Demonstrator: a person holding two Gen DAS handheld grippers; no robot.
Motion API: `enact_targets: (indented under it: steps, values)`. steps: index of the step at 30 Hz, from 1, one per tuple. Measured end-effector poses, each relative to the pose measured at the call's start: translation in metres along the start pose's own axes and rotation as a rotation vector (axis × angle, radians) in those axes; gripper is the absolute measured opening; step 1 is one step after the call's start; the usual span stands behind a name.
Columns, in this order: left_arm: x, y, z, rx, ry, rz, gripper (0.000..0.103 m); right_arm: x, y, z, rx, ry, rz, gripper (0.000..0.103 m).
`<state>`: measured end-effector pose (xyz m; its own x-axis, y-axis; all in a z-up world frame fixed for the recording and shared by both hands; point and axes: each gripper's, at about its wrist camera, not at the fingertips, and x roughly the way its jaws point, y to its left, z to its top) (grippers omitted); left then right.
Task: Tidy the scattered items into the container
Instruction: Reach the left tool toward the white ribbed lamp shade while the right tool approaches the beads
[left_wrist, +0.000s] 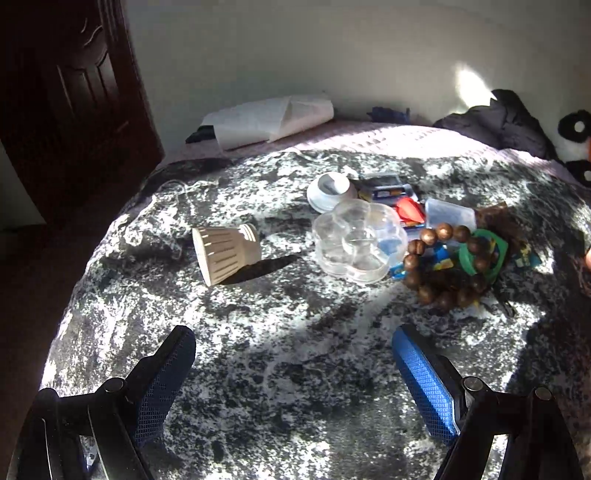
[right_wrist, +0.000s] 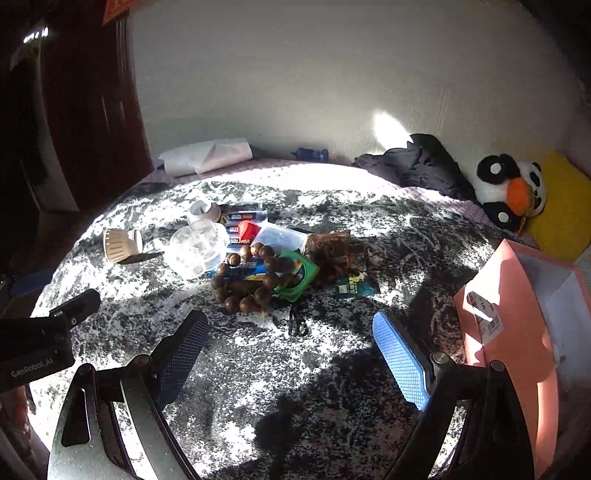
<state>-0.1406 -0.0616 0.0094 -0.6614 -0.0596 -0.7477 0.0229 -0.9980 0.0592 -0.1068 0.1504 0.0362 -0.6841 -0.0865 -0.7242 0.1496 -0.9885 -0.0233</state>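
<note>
Scattered items lie on a black-and-white mottled blanket. A beige ribbed cup lies on its side at the left. Beside it are a clear flower-shaped dish, a white cap-like piece, a red piece, a wooden bead bracelet and a green ring. My left gripper hovers open short of them, nothing between its fingers. My right gripper is open too, near the bracelet. A pink box stands open at the right.
A rolled white sheet and dark clothing lie by the wall. A panda plush and a yellow cushion sit at the far right. A dark wooden door is at the left. The left gripper's body shows in the right wrist view.
</note>
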Motion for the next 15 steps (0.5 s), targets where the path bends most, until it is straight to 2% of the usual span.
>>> enact_targets:
  steps: [3, 5, 11, 15]
  values:
    - [0.025, 0.028, 0.003, -0.032, 0.004, 0.079, 0.09, 0.028, 0.011, 0.0, -0.021, 0.034, 0.012, 0.093]
    - [0.043, 0.044, 0.005, -0.039, 0.014, 0.104, 0.09, 0.046, 0.014, -0.001, -0.042, 0.06, 0.005, 0.093]
    - [0.09, 0.075, 0.022, -0.137, 0.048, 0.066, 0.09, 0.082, -0.006, -0.002, -0.017, 0.114, -0.04, 0.093]
    - [0.11, 0.07, 0.035, -0.145, 0.046, 0.019, 0.09, 0.094, -0.019, -0.003, 0.01, 0.139, -0.036, 0.093]
